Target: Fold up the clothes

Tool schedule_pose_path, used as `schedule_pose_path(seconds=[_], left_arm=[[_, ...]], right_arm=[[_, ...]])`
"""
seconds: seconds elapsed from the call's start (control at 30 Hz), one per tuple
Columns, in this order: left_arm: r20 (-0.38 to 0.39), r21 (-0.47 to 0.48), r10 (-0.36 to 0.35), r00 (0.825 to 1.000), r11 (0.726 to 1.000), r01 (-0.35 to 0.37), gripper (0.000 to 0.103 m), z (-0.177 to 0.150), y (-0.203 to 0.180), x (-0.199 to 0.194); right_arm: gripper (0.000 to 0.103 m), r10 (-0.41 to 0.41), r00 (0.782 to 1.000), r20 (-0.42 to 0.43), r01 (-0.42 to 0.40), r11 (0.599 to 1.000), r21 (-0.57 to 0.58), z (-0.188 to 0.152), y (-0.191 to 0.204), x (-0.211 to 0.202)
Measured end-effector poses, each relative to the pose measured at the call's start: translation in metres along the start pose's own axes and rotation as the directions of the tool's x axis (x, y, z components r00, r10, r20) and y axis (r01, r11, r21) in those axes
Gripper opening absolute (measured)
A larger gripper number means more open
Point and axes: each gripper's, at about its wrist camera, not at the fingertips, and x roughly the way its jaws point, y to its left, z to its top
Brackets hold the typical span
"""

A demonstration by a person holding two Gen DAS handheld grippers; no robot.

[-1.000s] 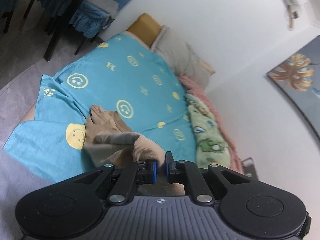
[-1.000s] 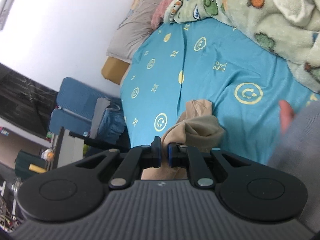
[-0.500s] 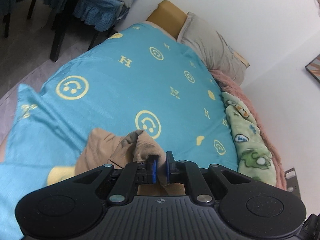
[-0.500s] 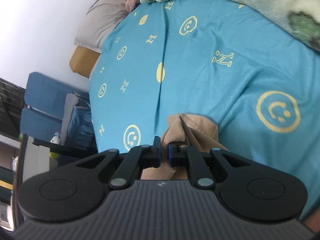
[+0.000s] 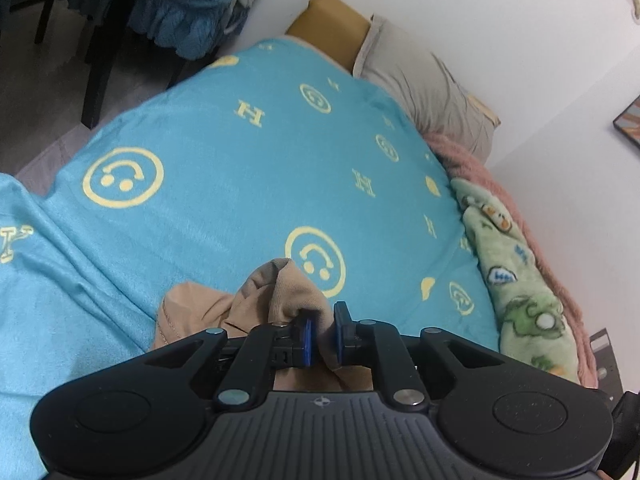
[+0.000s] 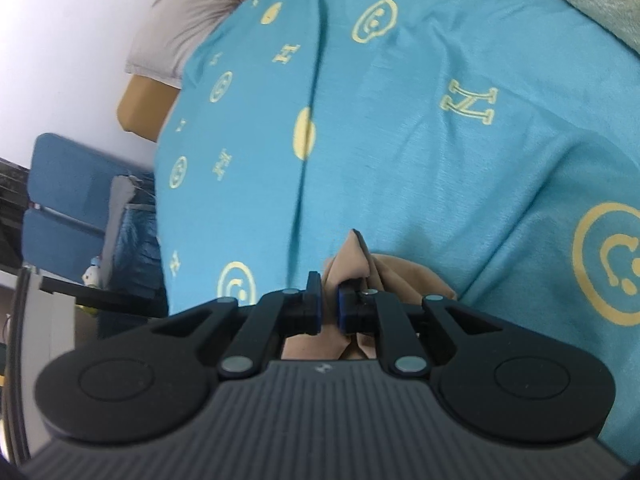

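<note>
Both grippers, left gripper [image 5: 322,334] and right gripper [image 6: 329,307], pinch the tan garment [image 5: 276,292] above the bedspread [image 5: 224,200].

The bed [image 5: 248,184] fills the middle of the left wrist view and most of the right wrist view, covered by a turquoise sheet [image 6: 420,160] printed with yellow smiley faces and H-shaped marks and creased in long folds. At the bed's far end, toward the upper right of the left wrist frame, a grey pillow [image 5: 424,96] lies against a mustard-coloured cushion [image 5: 328,20]. Along the right edge there, a green fleece blanket [image 5: 516,280] with cartoon prints lies bunched on the sheet beside a pink blanket [image 5: 472,164], and a crumpled tan garment [image 5: 256,304] rests on the sheet at lower centre.
</note>
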Motion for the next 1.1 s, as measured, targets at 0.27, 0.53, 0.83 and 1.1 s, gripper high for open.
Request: schedule_pose_path(seconds=[0.27, 0.53, 0.83, 1.1], left_arm=[[0.006, 0.179, -0.015, 1.0, 0.984, 0.013, 0.087, -0.006, -0.021, -0.009], [0.065, 0.342, 0.065, 0.996, 0.936, -0.084, 0.097, -0.027, -0.042, -0.022], [-0.004, 0.376, 0.186, 0.983, 0.911, -0.171, 0.097, -0.032, -0.019, 0.008], [0.007, 0.379, 0.206, 0.978, 0.905, -0.194, 0.096, -0.037, -0.018, 0.005]], right_arm=[[0.069, 0.051, 0.999, -0.003, -0.051, 0.99, -0.128, -0.012, 0.014, -0.016], [0.082, 0.177, 0.965, 0.194, -0.06, 0.866, -0.497, -0.055, 0.052, -0.065], [0.027, -0.043, 0.998, 0.05, 0.064, 0.813, -0.579, -0.042, 0.051, 0.011], [0.026, -0.111, 0.992, 0.057, 0.121, 0.762, -0.637, -0.058, 0.048, 0.021]])
